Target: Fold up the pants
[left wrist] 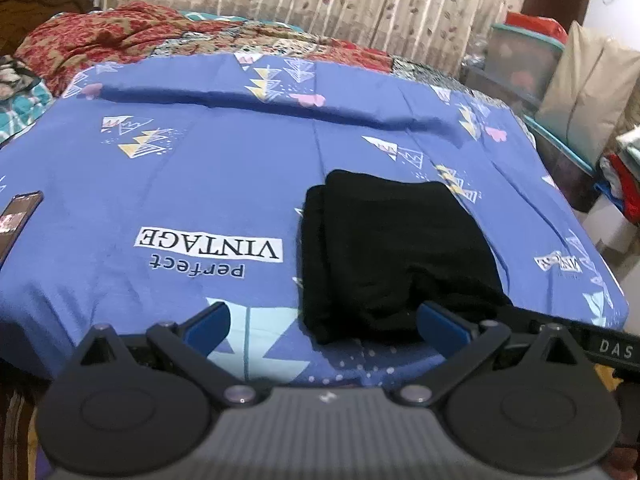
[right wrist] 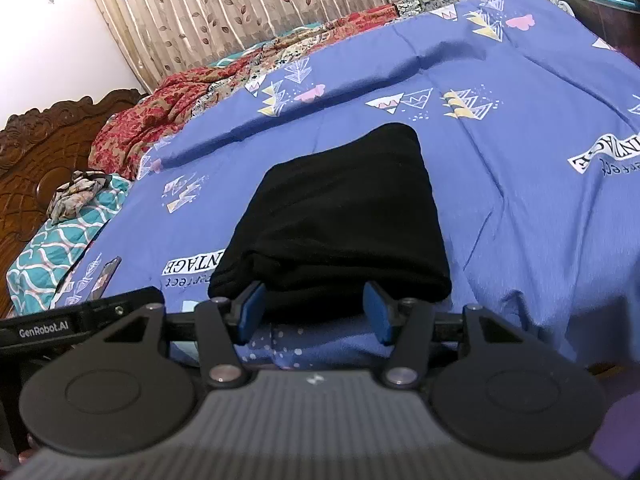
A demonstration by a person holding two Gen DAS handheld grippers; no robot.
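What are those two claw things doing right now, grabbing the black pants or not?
Left gripper: jaws wide open, holding nothing; the folded black pants lie just ahead.
Right gripper: jaws open at the pants' near edge, not clamped on them.

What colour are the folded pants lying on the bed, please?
Plain black pants, no visible pattern; the right wrist view shows them best.

One pair of black pants (left wrist: pixel 384 248), folded into a single bundle, on one blue bedsheet (left wrist: pixel 200 168). Two grippers: left gripper (left wrist: pixel 324 322), right gripper (right wrist: pixel 314 310). One phone (left wrist: pixel 18 216) at sheet edge. One carved headboard (right wrist: pixel 36 168). Storage bins (left wrist: pixel 520 64) beyond bed — probably two stacked, too blurred to count
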